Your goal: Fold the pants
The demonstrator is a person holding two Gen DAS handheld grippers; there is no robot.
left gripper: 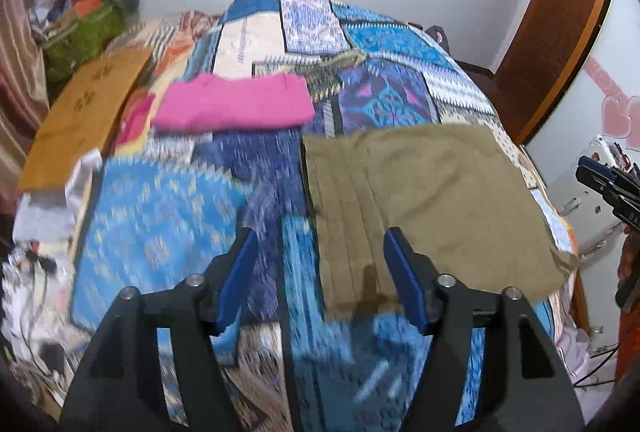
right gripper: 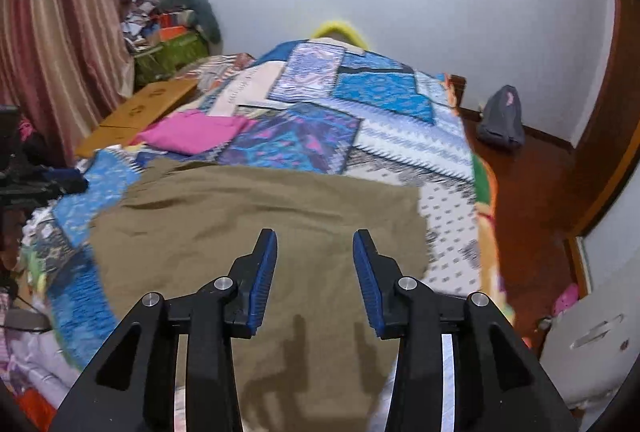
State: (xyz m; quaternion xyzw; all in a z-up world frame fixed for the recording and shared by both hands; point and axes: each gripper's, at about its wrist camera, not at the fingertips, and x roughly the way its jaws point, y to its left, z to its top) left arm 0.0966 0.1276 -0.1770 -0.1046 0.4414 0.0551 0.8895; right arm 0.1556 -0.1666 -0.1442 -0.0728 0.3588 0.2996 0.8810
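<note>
Olive-brown pants (left gripper: 432,200) lie folded into a flat rectangle on the patchwork bedspread (left gripper: 168,224). In the right wrist view the pants (right gripper: 256,224) fill the middle. My left gripper (left gripper: 320,244) is open and empty, hovering above the pants' left edge. My right gripper (right gripper: 315,244) is open and empty, hovering over the near part of the pants. The right gripper also shows at the right edge of the left wrist view (left gripper: 608,188).
A folded pink garment (left gripper: 236,104) lies further up the bed. A brown cardboard box (left gripper: 80,120) sits on the left edge. Clutter and a curtain (right gripper: 60,32) stand at the left. A grey bag (right gripper: 502,118) sits on the wooden floor at the right.
</note>
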